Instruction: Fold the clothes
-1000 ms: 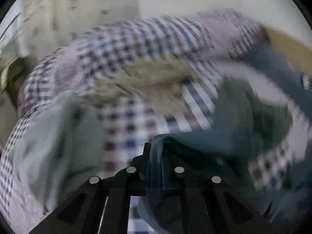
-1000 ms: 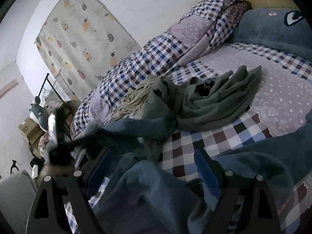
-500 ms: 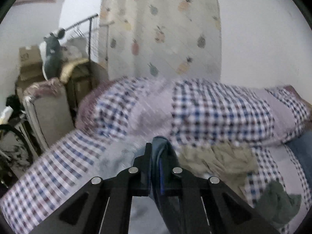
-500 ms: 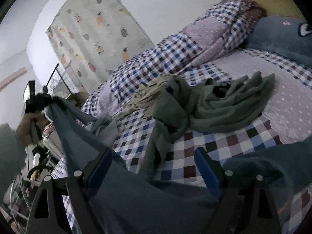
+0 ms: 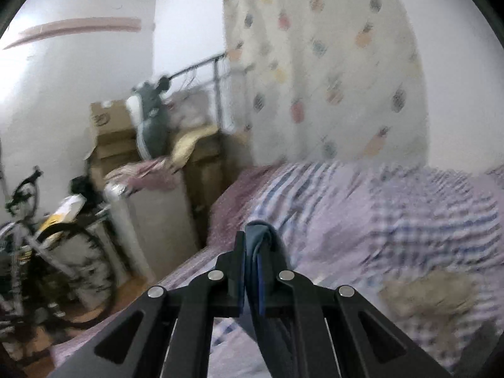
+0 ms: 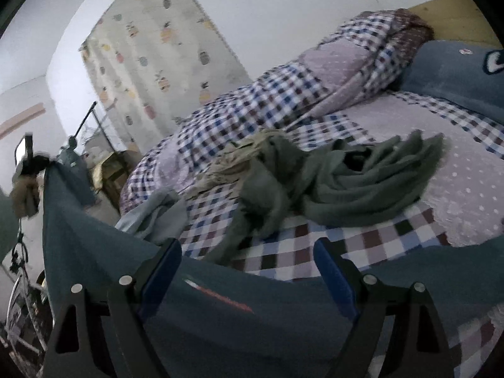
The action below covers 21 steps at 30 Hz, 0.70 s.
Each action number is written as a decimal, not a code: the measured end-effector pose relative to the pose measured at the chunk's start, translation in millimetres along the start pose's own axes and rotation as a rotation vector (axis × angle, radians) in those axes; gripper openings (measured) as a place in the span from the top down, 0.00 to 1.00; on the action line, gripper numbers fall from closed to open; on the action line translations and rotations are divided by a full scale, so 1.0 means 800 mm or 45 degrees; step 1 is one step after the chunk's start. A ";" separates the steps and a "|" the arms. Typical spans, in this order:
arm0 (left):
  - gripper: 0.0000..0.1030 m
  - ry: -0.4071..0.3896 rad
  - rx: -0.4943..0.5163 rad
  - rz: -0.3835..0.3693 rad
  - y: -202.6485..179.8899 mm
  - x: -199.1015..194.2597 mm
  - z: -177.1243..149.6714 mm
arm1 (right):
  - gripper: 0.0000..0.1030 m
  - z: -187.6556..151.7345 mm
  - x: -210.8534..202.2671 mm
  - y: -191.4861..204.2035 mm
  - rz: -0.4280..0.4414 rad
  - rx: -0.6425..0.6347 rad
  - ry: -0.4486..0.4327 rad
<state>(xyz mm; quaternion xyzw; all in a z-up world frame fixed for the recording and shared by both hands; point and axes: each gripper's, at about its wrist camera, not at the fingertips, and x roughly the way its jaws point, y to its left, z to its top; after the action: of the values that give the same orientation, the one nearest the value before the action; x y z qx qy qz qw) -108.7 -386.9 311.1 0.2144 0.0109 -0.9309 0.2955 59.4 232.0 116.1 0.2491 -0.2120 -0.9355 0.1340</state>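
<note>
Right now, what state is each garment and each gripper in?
Left gripper: shut on the blue garment, raised.
Right gripper: open, blue cloth lying between its fingers, not pinched.
Blue garment: lifted at one corner, stretched down from there.
Green garment: crumpled on the bed.
Beige garment: crumpled, partly under the green one.
Light blue garment: bunched at the bed's edge.

Soft, dim daylight is filling both views, with no hard shadows. The left wrist view is smearing the checked quilt (image 5: 393, 208) and curtain (image 5: 324, 63) with motion blur. The right wrist view is staying sharper. Fisheye lenses are bending the edges into dark corners.
</note>
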 end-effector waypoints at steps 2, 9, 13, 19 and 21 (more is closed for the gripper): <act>0.95 0.098 0.034 0.038 0.000 0.026 -0.028 | 0.14 0.003 -0.001 -0.009 -0.033 0.026 -0.007; 0.78 0.388 -0.061 -0.001 0.015 0.079 -0.122 | 0.14 0.015 -0.017 -0.054 -0.174 0.160 -0.053; 0.31 0.358 -0.134 -0.056 0.032 0.064 -0.145 | 0.14 0.019 -0.023 -0.076 -0.206 0.244 -0.059; 0.20 0.312 -0.214 -0.196 0.068 0.015 -0.184 | 0.14 0.020 -0.027 -0.075 -0.164 0.258 -0.052; 0.20 0.294 -0.219 -0.249 0.078 -0.009 -0.200 | 0.14 0.020 -0.029 -0.067 -0.133 0.230 -0.056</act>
<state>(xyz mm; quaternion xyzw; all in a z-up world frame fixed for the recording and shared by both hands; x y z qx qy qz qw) -5.9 -411.1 175.3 0.2916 0.1452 -0.9201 0.2175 62.8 292.6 113.8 0.2504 -0.2851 -0.9234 0.0574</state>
